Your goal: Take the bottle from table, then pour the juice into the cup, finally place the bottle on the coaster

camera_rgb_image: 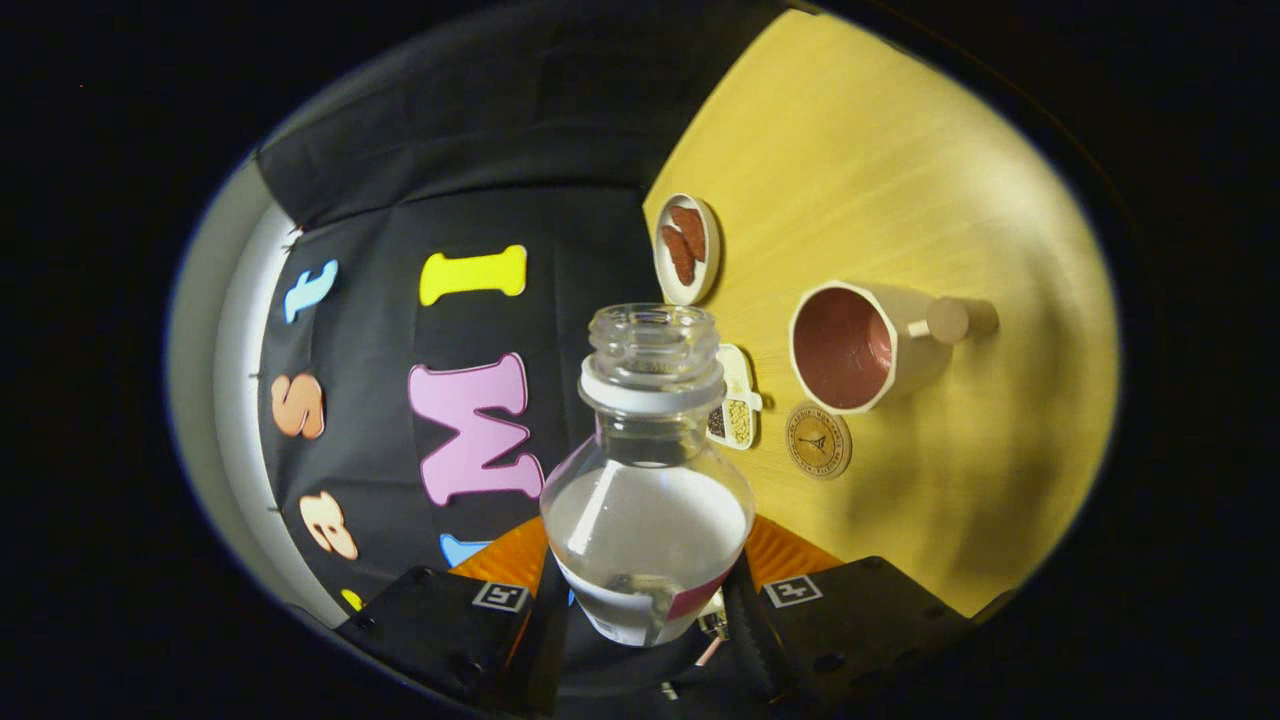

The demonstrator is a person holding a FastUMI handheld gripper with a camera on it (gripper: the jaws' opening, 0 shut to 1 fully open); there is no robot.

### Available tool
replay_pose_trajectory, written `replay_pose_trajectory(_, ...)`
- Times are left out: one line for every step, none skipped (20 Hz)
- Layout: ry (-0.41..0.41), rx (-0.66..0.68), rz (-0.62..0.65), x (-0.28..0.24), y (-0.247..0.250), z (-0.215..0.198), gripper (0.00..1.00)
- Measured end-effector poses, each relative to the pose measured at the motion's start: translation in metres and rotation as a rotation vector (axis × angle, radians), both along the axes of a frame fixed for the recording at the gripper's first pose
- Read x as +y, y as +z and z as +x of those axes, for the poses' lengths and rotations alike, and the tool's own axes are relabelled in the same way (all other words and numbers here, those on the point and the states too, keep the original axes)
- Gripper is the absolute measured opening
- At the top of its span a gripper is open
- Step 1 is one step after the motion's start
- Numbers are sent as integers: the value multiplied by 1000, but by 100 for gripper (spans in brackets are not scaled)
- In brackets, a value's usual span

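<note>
Jaws clamp the bottle (646, 500), tilted, clear of the cup (860, 350) rim.

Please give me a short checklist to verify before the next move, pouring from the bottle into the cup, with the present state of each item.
1. Grip: the gripper fingers are closed on the clear plastic bottle, one on each side. Ok.
2. Bottle mouth: no cap on it, open. Ok.
3. Liquid: clear liquid is visible inside the bottle. Ok.
4. Cup: the cream faceted cup with a pink inside stands on the yellow wooden table, its opening unobstructed. Ok.
5. Alignment: the bottle mouth is beside the cup, not over its opening. Not ok.
6. Coaster: the round brown coaster beside the cup has nothing on it. Ok.
</note>
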State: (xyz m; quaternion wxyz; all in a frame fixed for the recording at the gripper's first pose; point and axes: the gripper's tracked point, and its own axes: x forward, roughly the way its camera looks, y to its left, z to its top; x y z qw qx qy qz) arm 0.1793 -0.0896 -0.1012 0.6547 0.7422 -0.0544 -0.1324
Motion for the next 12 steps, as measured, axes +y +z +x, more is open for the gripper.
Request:
replay_pose_trajectory(25, 15, -85, 5, -2, -5, 70)
replay_pose_trajectory(47, 27, -173, 11, -3, -9, 70)
replay_pose_trajectory(64, 39, -259, 15, 0, -12, 70)
replay_pose_trajectory(75, 49, -341, 18, 1, -16, 70)
replay_pose_trajectory(63, 53, -423, 18, 5, -21, 70)
replay_pose_trajectory(56, 54, -506, 19, 8, -24, 70)
replay_pose_trajectory(43, 68, -594, 20, 7, -27, 70)
replay_pose_trajectory(36, 84, -679, 19, 5, -29, 70)
replay_pose_trajectory(39, 100, -754, 22, 3, -33, 70)
replay_pose_trajectory(35, 119, -829, 24, 1, -36, 70)
replay_pose_trajectory(31, 139, -902, 25, -1, -38, 70)
replay_pose_trajectory(24, 159, -966, 26, -2, -40, 70)
